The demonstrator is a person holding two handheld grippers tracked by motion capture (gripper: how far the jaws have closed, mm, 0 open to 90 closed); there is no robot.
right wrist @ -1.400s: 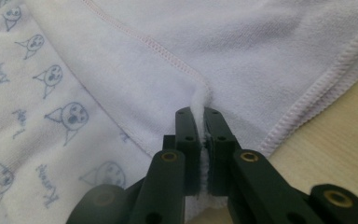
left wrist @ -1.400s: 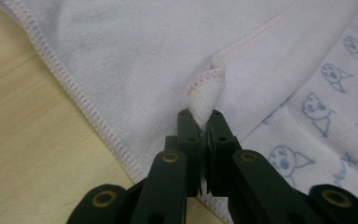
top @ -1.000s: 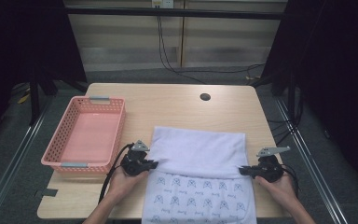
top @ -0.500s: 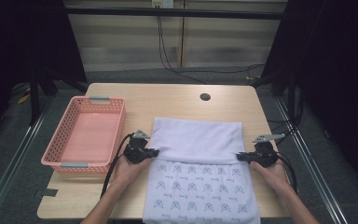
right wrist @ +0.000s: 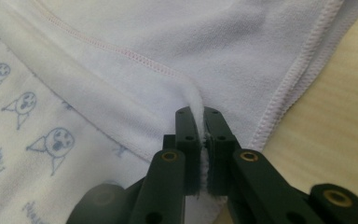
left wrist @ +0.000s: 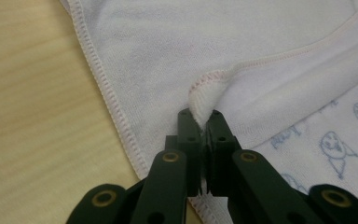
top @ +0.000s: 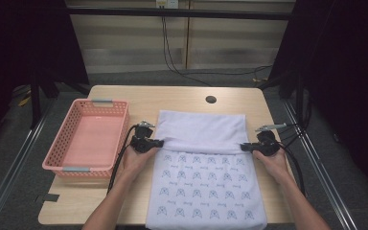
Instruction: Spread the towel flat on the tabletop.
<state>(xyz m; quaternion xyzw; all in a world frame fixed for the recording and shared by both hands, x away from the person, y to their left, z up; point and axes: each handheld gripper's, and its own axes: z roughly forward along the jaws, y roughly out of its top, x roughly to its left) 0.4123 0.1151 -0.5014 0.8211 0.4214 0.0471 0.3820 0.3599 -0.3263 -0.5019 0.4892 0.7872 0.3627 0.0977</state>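
Jaws: both pairs clenched on the towel's stitched hem, cloth pinched between the pads.
Basket (top: 86,140): pink, at table's left side, just left of the left gripper.
Left gripper (top: 159,143): grips the towel's left edge at the fold line; hem bunches up between the pads (left wrist: 204,125).
Towel (top: 202,179): flat on the wooden table (top: 182,98), near edge hanging off the front; plain side folded over the far part (printed faces on the near part).
Right gripper (top: 243,147): grips the right edge at the same fold line.
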